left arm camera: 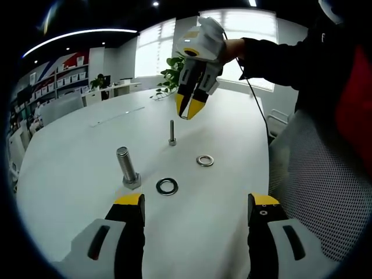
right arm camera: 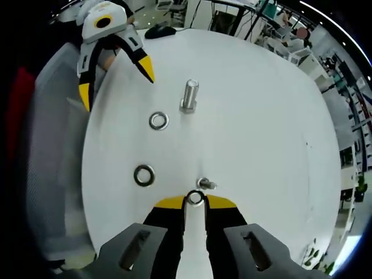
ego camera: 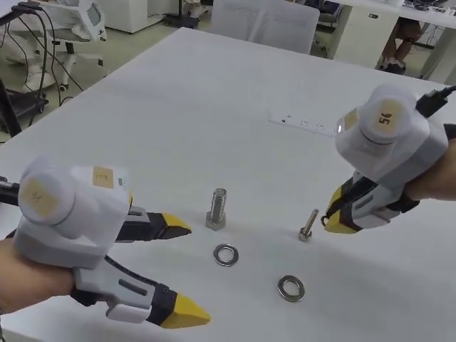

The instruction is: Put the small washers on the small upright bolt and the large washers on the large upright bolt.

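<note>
On the white table (ego camera: pixel 214 107) a large upright bolt (ego camera: pixel 217 209) stands left of a small upright bolt (ego camera: pixel 308 225). Two washers lie flat in front of them, one (ego camera: pixel 226 254) near the large bolt and another (ego camera: pixel 291 288) further right. My right gripper (ego camera: pixel 332 224) hovers just right of the small bolt, shut on a small washer (right arm camera: pixel 195 199) pinched between its tips right beside the small bolt (right arm camera: pixel 204 185). My left gripper (ego camera: pixel 187 269) is held wide open at the lower left with nothing between its fingers; ahead of it are the large bolt (left arm camera: pixel 127 167) and a washer (left arm camera: pixel 167 186).
A white strip with small marks (ego camera: pixel 303 122) lies on the table behind the bolts. Office chairs (ego camera: pixel 267 23) and desks stand beyond the far edge. The table's near edge runs close below the left gripper.
</note>
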Available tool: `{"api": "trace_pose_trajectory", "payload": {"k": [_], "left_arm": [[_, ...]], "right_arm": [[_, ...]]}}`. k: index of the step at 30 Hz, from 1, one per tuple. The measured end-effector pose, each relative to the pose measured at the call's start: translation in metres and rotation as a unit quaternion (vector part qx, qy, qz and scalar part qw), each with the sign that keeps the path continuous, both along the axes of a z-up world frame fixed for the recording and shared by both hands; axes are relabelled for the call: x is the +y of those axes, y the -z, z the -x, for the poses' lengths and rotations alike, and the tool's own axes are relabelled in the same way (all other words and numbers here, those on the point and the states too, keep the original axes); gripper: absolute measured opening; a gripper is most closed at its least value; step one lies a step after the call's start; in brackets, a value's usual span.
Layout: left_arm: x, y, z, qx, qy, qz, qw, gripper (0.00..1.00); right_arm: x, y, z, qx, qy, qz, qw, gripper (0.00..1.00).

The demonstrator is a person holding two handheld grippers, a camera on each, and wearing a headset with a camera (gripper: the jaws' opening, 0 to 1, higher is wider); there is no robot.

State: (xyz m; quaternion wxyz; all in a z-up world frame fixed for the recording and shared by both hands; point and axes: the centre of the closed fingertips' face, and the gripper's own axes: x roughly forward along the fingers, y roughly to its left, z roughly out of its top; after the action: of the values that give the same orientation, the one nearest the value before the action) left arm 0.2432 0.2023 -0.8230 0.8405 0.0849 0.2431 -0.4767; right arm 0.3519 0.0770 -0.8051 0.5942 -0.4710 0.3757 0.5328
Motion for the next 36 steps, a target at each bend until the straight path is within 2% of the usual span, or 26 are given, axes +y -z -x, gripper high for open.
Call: {"api": "trace_pose_trajectory", "payload": {"k": [7,14,36], "left_arm": [[0.001,0.001,-0.001,0.001,-0.002,-0.001,1.0000,0.71],[0.002,0.002,-0.001,0.002,-0.005,-0.001,1.0000,0.71],[0.003,0.007,0.002,0.008,-0.009,-0.003,0.9999,0.71]], "right_arm": [[0.006,-0.003,-0.010,-0.009,-0.004,-0.001,1.0000,0.14],[0.008,0.003,-0.018,-0.008,-0.010,0.003,0.9999,0.14],[0.008,0.017,-0.019,0.004,-0.015,0.012,0.9998,0.14]]}}
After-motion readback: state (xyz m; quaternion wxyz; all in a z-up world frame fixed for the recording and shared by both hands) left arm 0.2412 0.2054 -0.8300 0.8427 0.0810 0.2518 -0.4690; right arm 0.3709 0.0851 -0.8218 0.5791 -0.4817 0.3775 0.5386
